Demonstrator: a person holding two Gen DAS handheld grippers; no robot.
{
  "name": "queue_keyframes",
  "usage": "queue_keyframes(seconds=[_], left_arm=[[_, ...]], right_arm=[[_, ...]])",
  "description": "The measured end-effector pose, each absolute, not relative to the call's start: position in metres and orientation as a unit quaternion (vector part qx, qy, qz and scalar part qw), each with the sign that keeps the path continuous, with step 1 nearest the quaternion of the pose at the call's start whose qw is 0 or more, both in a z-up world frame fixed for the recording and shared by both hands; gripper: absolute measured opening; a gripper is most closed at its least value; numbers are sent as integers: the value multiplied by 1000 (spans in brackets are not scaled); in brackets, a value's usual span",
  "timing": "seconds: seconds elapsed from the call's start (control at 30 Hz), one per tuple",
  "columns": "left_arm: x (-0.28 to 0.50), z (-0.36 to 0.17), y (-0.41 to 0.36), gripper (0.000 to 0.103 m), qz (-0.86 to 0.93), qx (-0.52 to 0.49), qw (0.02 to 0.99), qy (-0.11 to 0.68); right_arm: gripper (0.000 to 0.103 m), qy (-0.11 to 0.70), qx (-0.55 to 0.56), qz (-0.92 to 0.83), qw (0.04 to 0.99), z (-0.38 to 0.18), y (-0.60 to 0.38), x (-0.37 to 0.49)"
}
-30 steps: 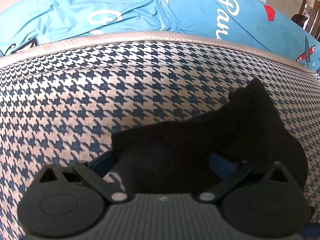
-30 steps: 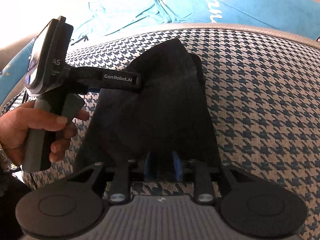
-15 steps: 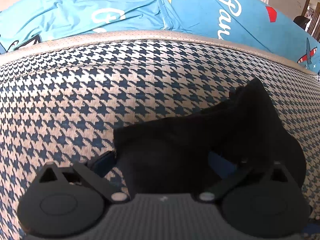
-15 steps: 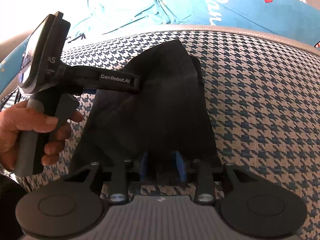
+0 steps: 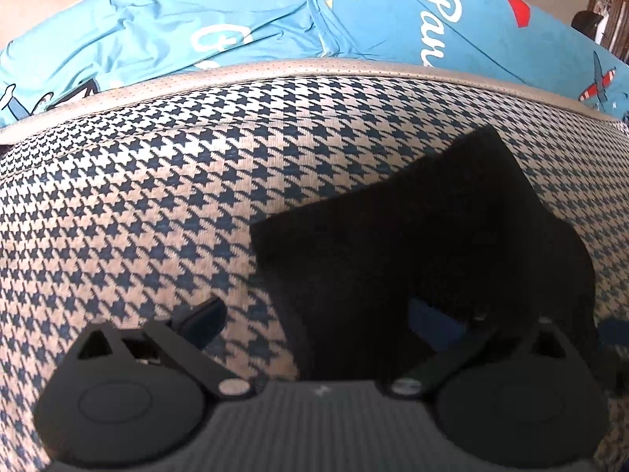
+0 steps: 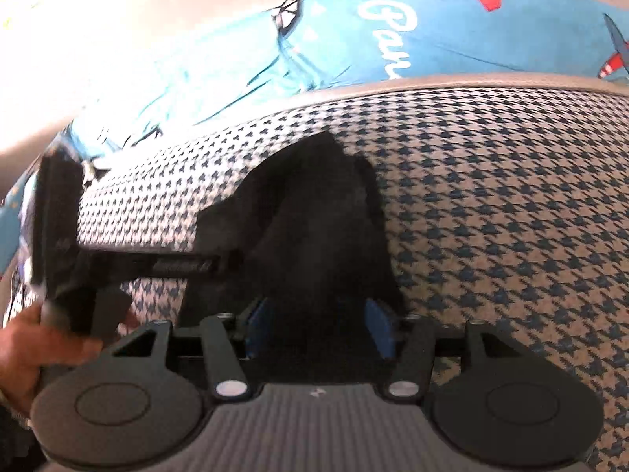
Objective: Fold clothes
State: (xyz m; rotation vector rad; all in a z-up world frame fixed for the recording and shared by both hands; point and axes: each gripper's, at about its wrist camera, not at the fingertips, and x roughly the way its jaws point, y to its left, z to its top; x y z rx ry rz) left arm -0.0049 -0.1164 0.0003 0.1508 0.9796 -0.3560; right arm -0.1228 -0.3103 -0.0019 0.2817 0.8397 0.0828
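A black garment [image 5: 412, 244] lies crumpled on a houndstooth cushion [image 5: 137, 196]. My left gripper [image 5: 314, 314] is open wide. Its left finger [image 5: 200, 318] rests on bare cushion and its right finger is dark against the cloth's near edge. The right wrist view has the same garment [image 6: 314, 228] running away from my right gripper [image 6: 319, 326]. Its blue pads [image 6: 259, 326] stand apart and its jaws are opening, with the near end of the cloth lying loose between them. The left gripper [image 6: 232, 263] reaches in from the left to the garment's side, held by a hand [image 6: 23, 354].
Bright blue printed fabric [image 5: 275, 19] lies bunched behind the cushion's beige piped edge [image 5: 314, 69]. Houndstooth surface stretches to the right of the garment [image 6: 511, 216]. A doorway and dark furniture show at the far right [image 5: 613, 11].
The right gripper's pads have spread away from the cloth they pinched. The left gripper has shifted left, so its left finger now sits off the garment on bare cushion.
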Motion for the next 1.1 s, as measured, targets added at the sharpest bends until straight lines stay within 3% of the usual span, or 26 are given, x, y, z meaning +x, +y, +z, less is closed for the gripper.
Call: queue_keyframes(seconds=[0.5,1.1], left_arm=[[-29,10,-64,103,-267,-8,826,497],[-7,-2,-66,103,-301,-59,802,513]], right_arm=[[55,412,197,4,890,-8,-361,-129],[55,450,259,22,854,-30,-378,-121]])
